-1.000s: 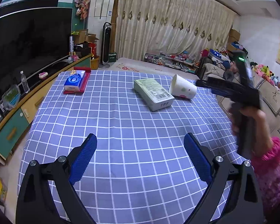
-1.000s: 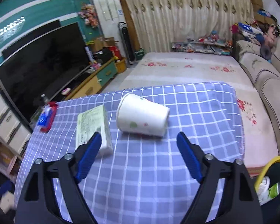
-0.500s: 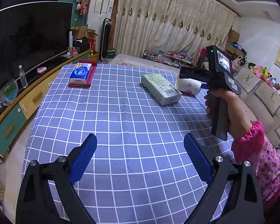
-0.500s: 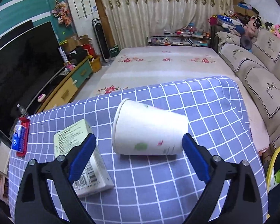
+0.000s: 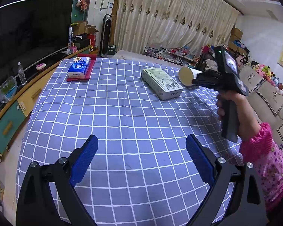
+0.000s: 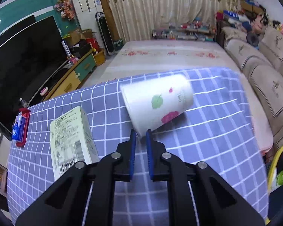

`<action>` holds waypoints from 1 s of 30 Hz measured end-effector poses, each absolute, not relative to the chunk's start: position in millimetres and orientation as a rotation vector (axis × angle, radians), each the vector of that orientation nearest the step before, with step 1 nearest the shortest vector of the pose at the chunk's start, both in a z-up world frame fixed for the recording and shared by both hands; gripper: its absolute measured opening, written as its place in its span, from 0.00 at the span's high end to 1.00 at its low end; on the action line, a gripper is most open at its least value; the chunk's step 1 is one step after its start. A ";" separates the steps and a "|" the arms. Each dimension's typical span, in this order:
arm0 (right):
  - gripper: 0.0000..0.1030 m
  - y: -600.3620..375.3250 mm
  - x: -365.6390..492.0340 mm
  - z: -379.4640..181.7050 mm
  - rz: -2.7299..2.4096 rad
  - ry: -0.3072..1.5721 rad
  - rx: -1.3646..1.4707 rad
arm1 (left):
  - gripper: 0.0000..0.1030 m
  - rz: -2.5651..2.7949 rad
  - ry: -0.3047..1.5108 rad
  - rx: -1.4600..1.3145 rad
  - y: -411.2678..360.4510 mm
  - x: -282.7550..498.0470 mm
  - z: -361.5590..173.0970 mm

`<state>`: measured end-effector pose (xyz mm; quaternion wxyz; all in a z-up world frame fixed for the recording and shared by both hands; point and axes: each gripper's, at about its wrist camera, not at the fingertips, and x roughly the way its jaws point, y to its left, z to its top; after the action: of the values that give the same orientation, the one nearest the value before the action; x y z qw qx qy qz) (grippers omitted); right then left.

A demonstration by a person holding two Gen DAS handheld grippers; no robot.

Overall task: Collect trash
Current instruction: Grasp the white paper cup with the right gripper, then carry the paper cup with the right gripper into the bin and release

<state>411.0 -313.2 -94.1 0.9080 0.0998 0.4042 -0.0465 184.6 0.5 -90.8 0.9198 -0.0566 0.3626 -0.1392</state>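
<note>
Pinching paper cup (image 6: 156,103) rim, right gripper (image 6: 141,134) closed

Table (image 5: 122,113) w/ blue-and-white checked cloth carries everything. Left-claw view: far ahead and left of the claw lies a red tray (image 5: 88,70), a blue Vinda tissue pack (image 5: 79,66) on top of it. Ahead and right of the claw lies a pale green carton (image 5: 161,83), flat, barcode end nearest the claw. Just right of the carton, near the table's far right edge, is a white paper cup (image 5: 186,74), tipped. Right-claw view: cup (image 6: 158,103) directly ahead of the claw, rim at the fingertips; can't tell if it rests on the cloth. Carton (image 6: 71,131) left of the claw.
</note>
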 end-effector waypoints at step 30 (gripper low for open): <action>0.23 -282.4 415.5 -88.0 -0.291 0.714 0.043 | 0.10 -0.298 0.776 -0.138 0.3 194.7 -107.2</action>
<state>415.5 -282.4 -88.0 0.9265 0.0209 0.3480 -0.1419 194.7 0.3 -107.2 0.9127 -0.0671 0.3764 -0.1445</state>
